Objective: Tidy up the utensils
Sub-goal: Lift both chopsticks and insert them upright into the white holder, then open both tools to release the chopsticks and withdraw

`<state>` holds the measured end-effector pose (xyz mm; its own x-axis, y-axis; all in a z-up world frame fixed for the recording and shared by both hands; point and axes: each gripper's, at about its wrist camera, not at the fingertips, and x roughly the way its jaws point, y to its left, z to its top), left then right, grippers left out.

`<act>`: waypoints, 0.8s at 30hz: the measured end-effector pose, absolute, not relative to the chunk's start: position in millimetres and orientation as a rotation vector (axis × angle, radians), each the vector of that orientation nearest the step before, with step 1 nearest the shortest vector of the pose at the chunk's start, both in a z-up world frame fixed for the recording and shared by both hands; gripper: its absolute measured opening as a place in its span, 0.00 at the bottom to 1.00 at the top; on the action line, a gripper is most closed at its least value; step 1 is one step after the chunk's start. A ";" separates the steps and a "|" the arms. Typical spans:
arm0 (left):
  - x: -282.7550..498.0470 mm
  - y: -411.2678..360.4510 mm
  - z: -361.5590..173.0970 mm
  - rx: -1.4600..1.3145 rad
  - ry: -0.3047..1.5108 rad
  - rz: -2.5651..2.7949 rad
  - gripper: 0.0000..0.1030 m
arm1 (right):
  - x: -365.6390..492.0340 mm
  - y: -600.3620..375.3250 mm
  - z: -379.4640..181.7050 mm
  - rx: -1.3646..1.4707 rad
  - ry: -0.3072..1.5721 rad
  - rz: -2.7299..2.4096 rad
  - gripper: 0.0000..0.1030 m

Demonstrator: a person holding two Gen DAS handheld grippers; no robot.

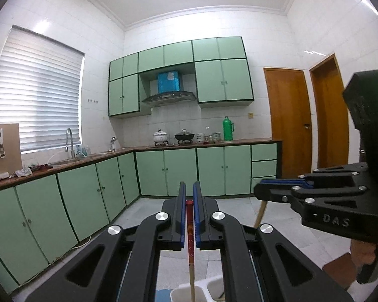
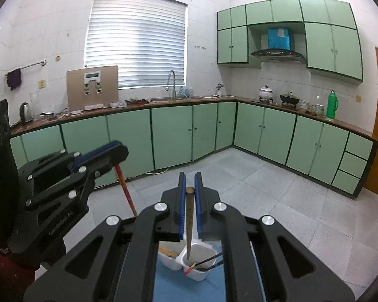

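- Two chopsticks, one per claw: left claw (image 1: 189, 196) clamped on the red-topped chopstick (image 1: 190, 229), right claw (image 2: 189, 183) clamped on the brown chopstick (image 2: 189, 224); both hang upright, tips down in the white holder (image 2: 199, 253).
- Handling, judged: light, stiff, thin, smooth sticks; likely to pivot or slip. Grip near the top end, as now.
- Right view shows the holder's two cups, loose sticks inside, blue mat (image 2: 168, 276). Left view catches only the holder's rim (image 1: 181, 290).

Left gripper's (image 1: 189, 216) linkage is hiding most of the white holder (image 1: 211, 285); red chopstick's (image 1: 190, 239) tip is running off-frame.
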<state>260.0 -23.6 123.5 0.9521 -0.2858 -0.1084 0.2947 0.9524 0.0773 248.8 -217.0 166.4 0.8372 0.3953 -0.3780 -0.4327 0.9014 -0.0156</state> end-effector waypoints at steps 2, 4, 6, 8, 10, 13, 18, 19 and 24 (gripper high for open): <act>273.8 -23.3 112.9 0.082 0.110 -0.290 0.05 | 258.0 -217.2 157.6 -0.098 0.383 0.426 0.06; 289.3 -22.7 98.6 0.069 0.140 -0.291 0.05 | 270.9 -219.7 144.1 -0.084 0.404 0.416 0.06; 302.5 -22.4 84.6 0.056 0.173 -0.297 0.05 | 278.3 -218.8 131.7 -0.077 0.427 0.408 0.06; 313.3 -21.4 70.3 0.049 0.208 -0.300 0.05 | 289.2 -219.6 116.8 -0.079 0.453 0.394 0.06; 321.9 -20.2 59.1 0.047 0.242 -0.303 0.05 | 296.2 -216.1 105.2 -0.080 0.475 0.384 0.06; 333.8 -18.9 44.5 0.039 0.302 -0.314 0.05 | 305.9 -213.5 89.2 -0.076 0.515 0.390 0.06; 336.7 -7.3 33.5 -0.010 0.359 -0.312 0.15 | 315.8 -206.4 67.8 -0.090 0.582 0.391 0.14; 335.4 -5.6 35.6 -0.011 0.355 -0.313 0.20 | 316.2 -207.7 65.8 -0.086 0.585 0.385 0.25; 304.2 0.2 54.4 0.015 0.291 -0.287 0.48 | 300.4 -220.5 76.5 -0.083 0.530 0.344 0.45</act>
